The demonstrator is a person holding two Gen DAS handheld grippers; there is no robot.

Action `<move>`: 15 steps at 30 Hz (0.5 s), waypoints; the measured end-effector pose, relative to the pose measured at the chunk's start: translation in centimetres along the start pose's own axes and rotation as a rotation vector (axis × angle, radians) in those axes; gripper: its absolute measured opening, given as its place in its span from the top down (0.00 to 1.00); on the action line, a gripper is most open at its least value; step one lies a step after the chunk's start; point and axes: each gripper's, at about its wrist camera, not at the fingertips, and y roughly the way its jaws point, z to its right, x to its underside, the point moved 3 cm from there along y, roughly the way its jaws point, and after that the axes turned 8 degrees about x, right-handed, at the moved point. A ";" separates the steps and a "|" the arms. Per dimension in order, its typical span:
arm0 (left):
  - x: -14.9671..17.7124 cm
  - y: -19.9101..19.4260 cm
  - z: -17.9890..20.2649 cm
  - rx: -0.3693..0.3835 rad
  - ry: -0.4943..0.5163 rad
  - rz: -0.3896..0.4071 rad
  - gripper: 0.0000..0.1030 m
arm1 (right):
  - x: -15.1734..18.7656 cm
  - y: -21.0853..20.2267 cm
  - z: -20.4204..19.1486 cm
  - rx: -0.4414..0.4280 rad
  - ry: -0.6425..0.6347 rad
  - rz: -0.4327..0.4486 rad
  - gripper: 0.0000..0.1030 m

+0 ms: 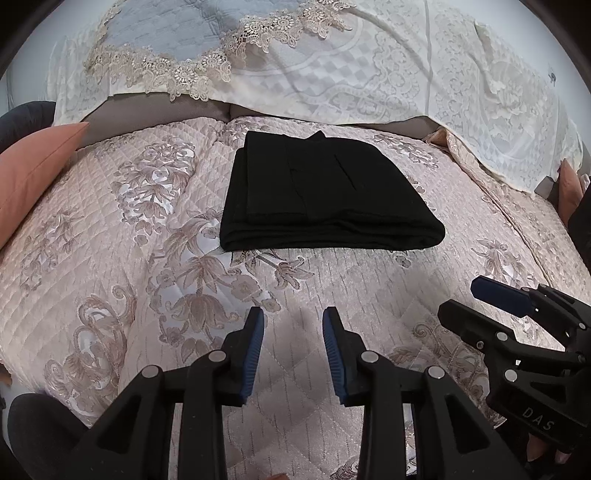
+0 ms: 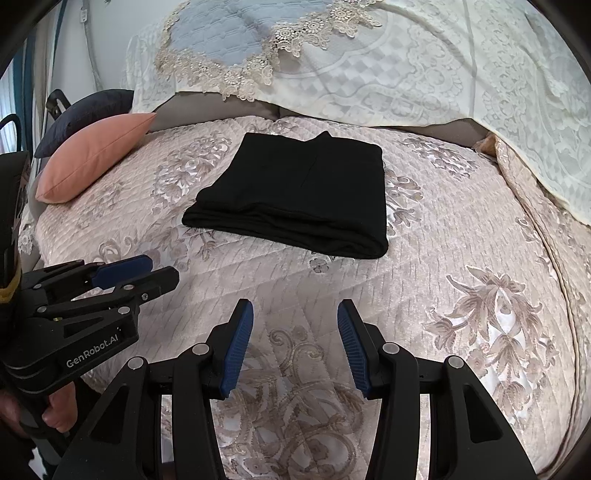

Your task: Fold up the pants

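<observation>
Black pants [image 1: 328, 192] lie folded into a compact rectangle w/ several layers stacked, flat on the bed's quilted pink cover [image 1: 110, 229], roughly mid-bed and toward the far side. Layered edges face the camera on the near side; a small flap pokes up at the far edge. In the right wrist view the pants [image 2: 295, 195] sit the same way, thick rounded fold at the near-right corner.

Left gripper [image 1: 293, 314] hovers above the cover, nearer than the pants and well apart from them. Its blue-padded fingers [image 1: 255, 354] are spread, nothing between them, only quilt visible in the gap. Right gripper [image 2: 295, 306] is likewise over bare quilt short of the pants, fingers [image 2: 236, 350] spread a bit wider, also empty. Neither touches the garment.

Each gripper shows in the other's view: right gripper [image 1: 476, 299] at the lower right of the left wrist view, left gripper [image 2: 159, 269] at the left of the right wrist view, w/ part of a hand [image 2: 59, 406] wrapped round its handle. The two sit side by side, near each other.

A pink pillow [image 2: 96, 155] rests at the bed's left edge, w/ a dark pillow [image 2: 92, 107] just behind it. Behind the pants a white lace throw [image 1: 369, 74] drapes over the far end, w/ a grey-blue quilted piece trimmed in beige lace [image 1: 177, 33] on top.
</observation>
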 end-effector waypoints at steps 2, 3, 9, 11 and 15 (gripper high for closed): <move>0.1 0.0 0.0 -0.004 -0.001 -0.001 0.66 | 0.0 0.0 0.0 0.000 -0.001 -0.001 0.53; 0.1 0.0 0.0 -0.007 -0.001 -0.001 0.66 | 0.0 0.0 -0.1 0.000 0.000 -0.001 0.53; 0.1 0.1 0.0 -0.011 0.001 -0.001 0.66 | 0.1 0.1 -0.2 -0.002 -0.003 -0.003 0.53; 0.1 0.1 0.0 -0.016 0.006 0.001 0.66 | 0.1 0.0 -0.2 -0.002 -0.003 -0.003 0.53; 0.1 0.0 0.1 -0.017 0.008 0.003 0.66 | 0.1 0.0 -0.2 -0.002 -0.002 -0.002 0.53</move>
